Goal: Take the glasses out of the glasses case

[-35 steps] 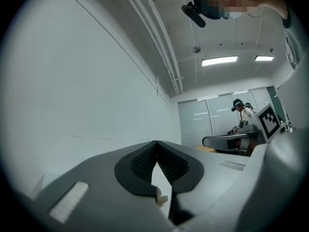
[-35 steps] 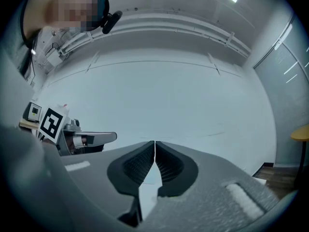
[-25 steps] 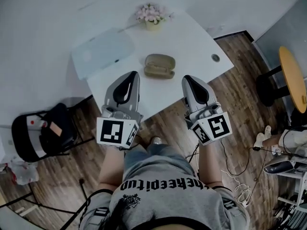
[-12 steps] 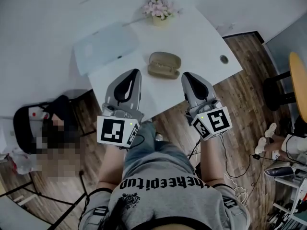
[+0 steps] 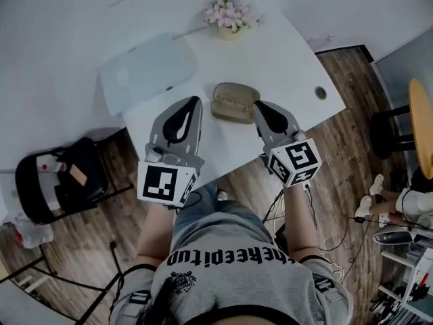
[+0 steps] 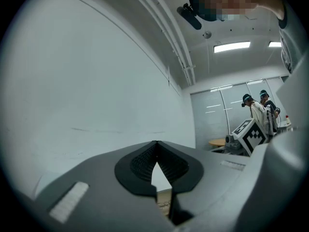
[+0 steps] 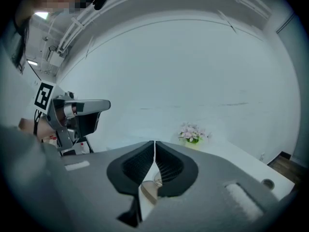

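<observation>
Presently: case (image 5: pixel 245 91) lies open near table's (image 5: pixel 277 53) front edge, glasses (image 5: pixel 232 101) inside, not yet lifted. Left gripper (image 5: pixel 193 103) and right gripper (image 5: pixel 260 105) flank it, jaws pressed together, empty. Extraction outstanding

The right gripper (image 5: pixel 258 105) is now farther forward over the desk (image 5: pixel 284 53) than a second ago. Then its tip lay well short of the case (image 5: pixel 235 102), near the desk's front edge; now it is just beside the case's right end, and whether it touches cannot be told. It also points lower, and its marker cube (image 5: pixel 294 162) is turned so the pattern shows cornerwise. The left gripper (image 5: pixel 197 101) is a little farther forward too, slightly nearer the case's left end, with a gap between. The case sits lower in the head view.
</observation>
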`<action>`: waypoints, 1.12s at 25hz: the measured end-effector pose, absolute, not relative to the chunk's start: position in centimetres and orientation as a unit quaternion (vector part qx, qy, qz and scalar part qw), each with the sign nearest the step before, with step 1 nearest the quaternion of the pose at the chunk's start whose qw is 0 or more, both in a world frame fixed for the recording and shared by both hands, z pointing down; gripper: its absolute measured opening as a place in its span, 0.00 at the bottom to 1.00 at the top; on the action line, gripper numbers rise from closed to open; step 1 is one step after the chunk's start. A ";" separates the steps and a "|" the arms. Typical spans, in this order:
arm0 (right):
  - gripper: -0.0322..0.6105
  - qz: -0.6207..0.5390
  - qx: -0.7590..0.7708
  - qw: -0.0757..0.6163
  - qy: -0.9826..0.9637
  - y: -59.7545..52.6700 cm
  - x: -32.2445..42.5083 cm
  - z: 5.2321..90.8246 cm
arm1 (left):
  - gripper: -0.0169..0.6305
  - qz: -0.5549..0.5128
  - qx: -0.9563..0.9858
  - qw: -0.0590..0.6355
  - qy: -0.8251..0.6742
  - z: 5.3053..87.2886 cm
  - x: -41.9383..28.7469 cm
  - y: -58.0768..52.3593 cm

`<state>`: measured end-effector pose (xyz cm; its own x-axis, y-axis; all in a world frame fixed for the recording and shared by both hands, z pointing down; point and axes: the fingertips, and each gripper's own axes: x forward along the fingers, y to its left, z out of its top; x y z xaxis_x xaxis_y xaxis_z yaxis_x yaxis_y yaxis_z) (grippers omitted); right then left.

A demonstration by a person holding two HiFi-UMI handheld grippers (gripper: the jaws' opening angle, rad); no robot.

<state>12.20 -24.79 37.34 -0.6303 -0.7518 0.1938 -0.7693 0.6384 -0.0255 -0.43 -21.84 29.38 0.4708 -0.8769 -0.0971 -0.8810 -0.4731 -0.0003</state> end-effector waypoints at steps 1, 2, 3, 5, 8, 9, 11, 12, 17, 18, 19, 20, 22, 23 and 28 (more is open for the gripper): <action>0.07 0.059 0.419 0.092 -0.901 -25.2 11.9 38.0 | 0.06 0.039 -0.858 0.023 0.512 29.6 -0.6 -22.2; 0.07 0.064 0.416 0.102 -0.902 -25.7 11.7 38.7 | 0.06 0.037 -0.858 0.021 0.512 29.8 -0.8 -22.6; 0.08 0.068 0.413 0.112 -0.901 -26.1 11.5 39.4 | 0.06 0.035 -0.858 0.019 0.513 30.0 -1.0 -23.0; 0.08 0.074 0.407 0.134 -0.900 -27.1 11.2 40.8 | 0.06 0.033 -0.857 0.013 0.514 30.4 -1.3 -23.8; 0.08 0.080 0.397 0.171 -0.898 -28.4 11.0 42.9 | 0.06 0.031 -0.855 0.004 0.518 31.1 -1.8 -25.0; 0.08 0.081 0.392 0.184 -0.898 -28.8 10.9 43.6 | 0.06 0.030 -0.855 0.001 0.519 31.3 -1.9 -25.2; 0.08 0.085 0.379 0.207 -0.898 -29.5 10.7 44.9 | 0.06 0.029 -0.854 -0.005 0.520 31.7 -2.2 -25.7; 0.09 0.088 0.371 0.218 -0.898 -29.8 10.5 45.6 | 0.06 0.028 -0.854 -0.007 0.520 31.9 -2.4 -25.9; 0.15 0.090 0.334 0.283 -0.895 -30.9 10.1 48.9 | 0.06 0.020 -0.852 -0.016 0.523 32.9 -3.1 -26.8; 0.17 0.091 0.327 0.294 -0.893 -31.1 10.1 49.5 | 0.06 0.019 -0.851 -0.018 0.525 33.0 -3.2 -27.0; 0.18 0.091 0.321 0.303 -0.893 -31.3 10.0 50.0 | 0.06 0.019 -0.850 -0.020 0.526 33.1 -3.4 -27.2; 0.19 0.090 0.315 0.312 -0.892 -31.5 9.8 50.4 | 0.06 0.018 -0.849 -0.021 0.527 33.2 -3.6 -27.5; 0.21 0.088 0.301 0.330 -0.890 -31.7 9.6 51.3 | 0.06 0.017 -0.848 -0.024 0.529 33.4 -4.0 -27.8; 0.22 0.088 0.293 0.339 -0.890 -31.8 9.6 51.8 | 0.06 0.016 -0.847 -0.026 0.530 33.5 -4.1 -27.9; 0.28 0.088 0.260 0.386 -0.881 -32.0 9.5 54.0 | 0.06 0.012 -0.845 -0.033 0.534 34.1 -4.9 -28.4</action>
